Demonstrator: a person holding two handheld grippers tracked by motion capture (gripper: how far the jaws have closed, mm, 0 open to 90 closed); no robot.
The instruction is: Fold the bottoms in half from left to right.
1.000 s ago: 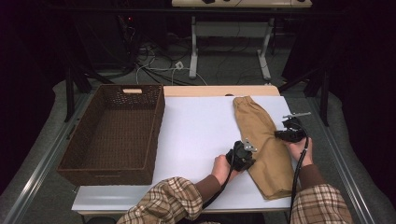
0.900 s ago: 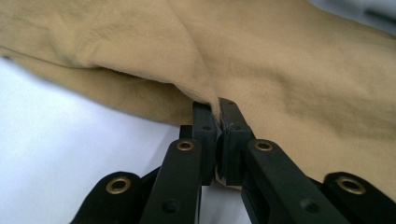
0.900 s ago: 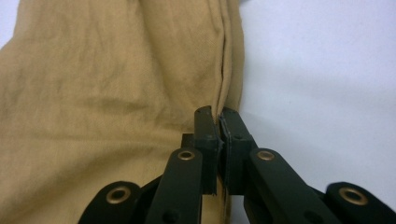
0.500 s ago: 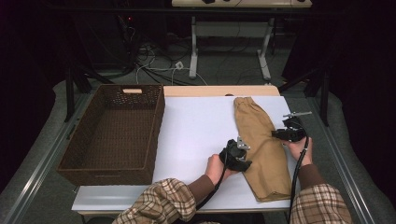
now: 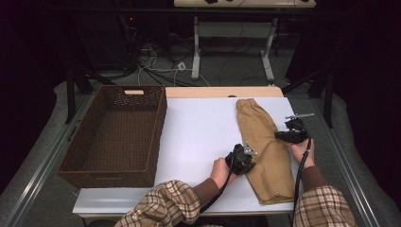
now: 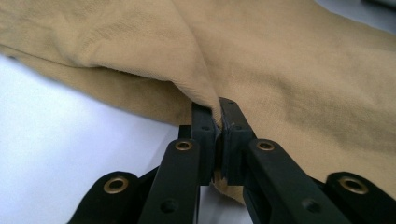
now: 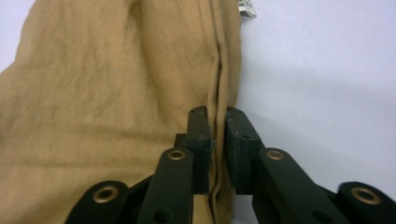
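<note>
A folded pair of tan trousers lies lengthwise on the white table, from about one o'clock down to five o'clock of the sheet; the cloth is a soft, matte woven cotton, creased in fine wrinkles, with a stitched seam running along its edge in the right gripper view and a small white label at twelve o'clock there. The left gripper, black and angular with brass rivets, sits at the nine o'clock edge of the trousers; its jaws have just been closing and are pinched on a raised fold of the cloth. The right gripper works at the three o'clock edge, its jaws likewise just closing and clamped on the seamed edge, with the pads pressing the fabric between them. A dark brown wicker basket, rectangular with a handle slot, stands at nine o'clock, well apart from the trousers. Plaid sleeves enter from six o'clock. Cables and a white stand lie beyond the table at twelve o'clock.
</note>
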